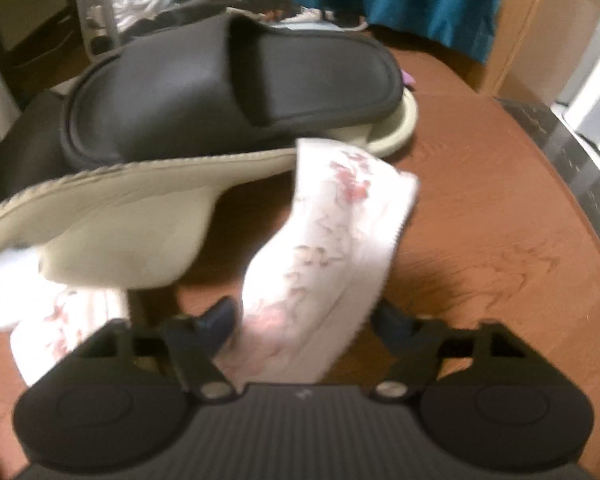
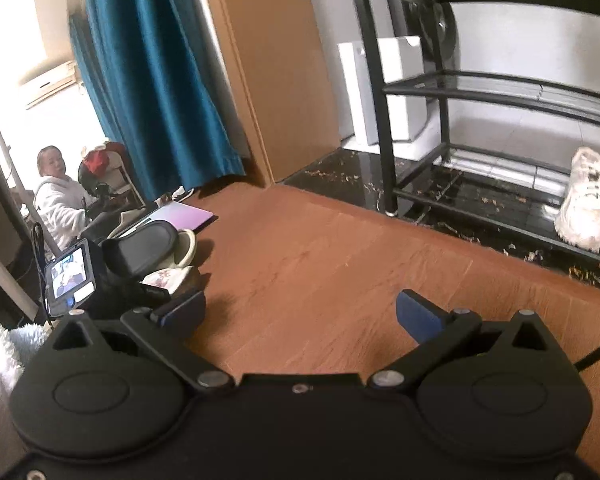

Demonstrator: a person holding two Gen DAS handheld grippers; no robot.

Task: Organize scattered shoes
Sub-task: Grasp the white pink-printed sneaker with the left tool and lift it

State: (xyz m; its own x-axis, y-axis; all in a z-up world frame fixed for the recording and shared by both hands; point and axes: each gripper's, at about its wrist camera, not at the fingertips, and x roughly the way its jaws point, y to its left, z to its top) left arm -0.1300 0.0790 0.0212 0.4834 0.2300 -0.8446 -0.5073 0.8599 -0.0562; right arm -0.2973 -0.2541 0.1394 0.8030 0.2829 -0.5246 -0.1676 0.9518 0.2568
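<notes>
In the left wrist view a white slipper with a pink flower print (image 1: 332, 240) stands up on edge between the blue pads of my left gripper (image 1: 306, 318), and both pads press its sides. Behind it a black slipper with a cream sole (image 1: 220, 88) lies across a cream slipper (image 1: 112, 224). A second flower-print slipper (image 1: 60, 328) lies at lower left. My right gripper (image 2: 300, 312) hangs open over bare wooden floor (image 2: 320, 248) with nothing between its fingers. The slipper pile (image 2: 152, 248) sits to its left.
A black metal shoe rack (image 2: 388, 128) stands at the right on dark tiles, with white sneakers (image 2: 584, 208) on its lowest shelf. A blue curtain (image 2: 152, 80) and a wooden panel (image 2: 276, 72) are behind. A seated person in white (image 2: 56, 200) is at far left.
</notes>
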